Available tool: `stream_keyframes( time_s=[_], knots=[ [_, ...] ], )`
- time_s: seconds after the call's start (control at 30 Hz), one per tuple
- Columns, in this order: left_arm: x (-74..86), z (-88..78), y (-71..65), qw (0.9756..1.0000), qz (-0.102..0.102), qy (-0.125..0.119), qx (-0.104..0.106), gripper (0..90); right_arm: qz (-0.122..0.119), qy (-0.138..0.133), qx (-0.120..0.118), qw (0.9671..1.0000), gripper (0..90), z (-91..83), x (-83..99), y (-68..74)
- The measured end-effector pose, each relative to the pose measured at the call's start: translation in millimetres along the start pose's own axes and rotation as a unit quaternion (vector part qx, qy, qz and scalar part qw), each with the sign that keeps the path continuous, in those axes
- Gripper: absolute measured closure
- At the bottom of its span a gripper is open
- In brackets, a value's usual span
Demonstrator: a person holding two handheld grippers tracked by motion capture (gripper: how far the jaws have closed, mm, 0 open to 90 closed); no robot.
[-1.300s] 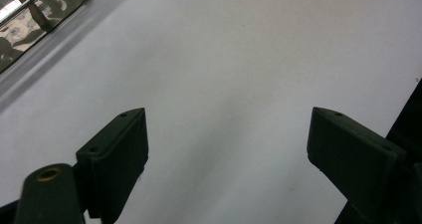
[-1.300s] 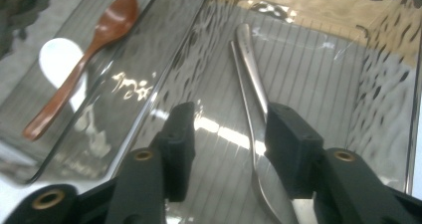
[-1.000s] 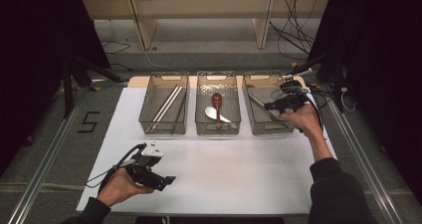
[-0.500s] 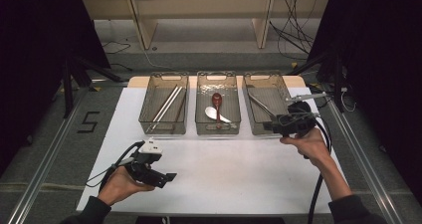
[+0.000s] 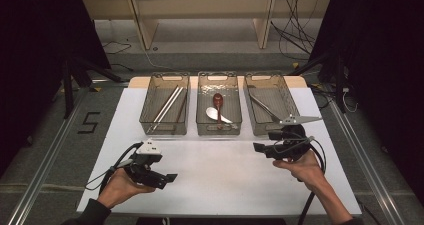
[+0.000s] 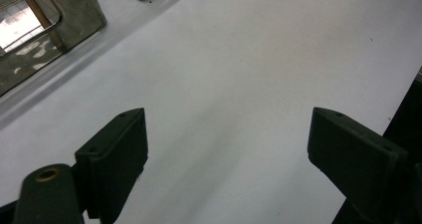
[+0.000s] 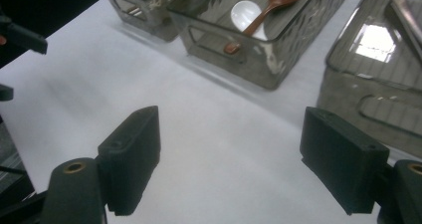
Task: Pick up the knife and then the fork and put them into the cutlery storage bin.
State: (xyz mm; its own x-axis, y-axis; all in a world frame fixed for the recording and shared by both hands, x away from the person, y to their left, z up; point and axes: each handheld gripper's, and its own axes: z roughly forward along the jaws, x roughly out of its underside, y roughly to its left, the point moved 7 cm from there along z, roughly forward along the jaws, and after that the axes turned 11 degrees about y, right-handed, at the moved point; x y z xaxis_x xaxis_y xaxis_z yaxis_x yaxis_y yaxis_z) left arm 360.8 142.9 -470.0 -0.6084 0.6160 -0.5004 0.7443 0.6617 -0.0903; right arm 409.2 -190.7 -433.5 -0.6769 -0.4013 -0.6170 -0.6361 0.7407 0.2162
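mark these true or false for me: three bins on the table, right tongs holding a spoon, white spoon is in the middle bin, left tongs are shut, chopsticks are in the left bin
1. Three bins stand in a row on the table. True.
2. The right tongs hold a spoon. False: their jaws stand wide open with nothing between them, having just been opening.
3. The white spoon lies in the middle bin. True, beside a brown spoon.
4. The left tongs are shut. False: open over bare table.
5. The chopsticks lie in the left bin. True.

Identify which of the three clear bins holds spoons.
The middle bin: it holds a white spoon and a brown spoon; the neighbours hold long metal utensils.
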Motion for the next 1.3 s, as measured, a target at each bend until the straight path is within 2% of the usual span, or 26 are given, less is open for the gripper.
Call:
stream_keyframes(
  time_s=[0.4, 0.5, 0.63, 0.77, 0.93, 1.1, 1.3],
  knots=[
    [-2.2, -5.8, -2.6, 0.9996, -0.008, -0.027, 0.007, 14.9, -0.005, -0.014, -0.022, 0.9997, 21.8, 0.0, 23.2, 21.3],
    [-2.2, -8.2, -2.5, 0.9993, -0.011, -0.036, 0.006, 14.8, -0.004, -0.018, -0.021, 0.9996, 21.2, -0.8, 29.0, 24.6],
    [-3.1, -11.0, -3.5, 0.9982, -0.021, -0.054, 0.015, 14.8, -0.011, -0.026, -0.016, 0.9995, 20.5, -3.0, 33.6, 27.4],
    [-3.7, -14.0, -6.1, 0.9971, -0.020, -0.070, 0.022, 14.7, -0.006, -0.031, -0.015, 0.9994, 20.0, -3.6, 37.9, 27.2],
    [-1.2, -12.0, -7.3, 0.9977, -0.015, -0.063, 0.021, 14.5, -0.004, -0.038, -0.013, 0.9992, 20.1, -5.2, 40.2, 26.7],
    [-3.0, -14.5, -5.6, 0.9966, -0.020, -0.077, 0.018, 14.6, -0.010, -0.039, -0.013, 0.9991, 20.1, -4.7, 40.0, 28.9],
    [-3.1, -13.3, -5.9, 0.9966, -0.018, -0.078, 0.018, 14.6, -0.012, -0.040, -0.013, 0.9990, 20.1, -4.2, 39.7, 29.3]
  ],
)
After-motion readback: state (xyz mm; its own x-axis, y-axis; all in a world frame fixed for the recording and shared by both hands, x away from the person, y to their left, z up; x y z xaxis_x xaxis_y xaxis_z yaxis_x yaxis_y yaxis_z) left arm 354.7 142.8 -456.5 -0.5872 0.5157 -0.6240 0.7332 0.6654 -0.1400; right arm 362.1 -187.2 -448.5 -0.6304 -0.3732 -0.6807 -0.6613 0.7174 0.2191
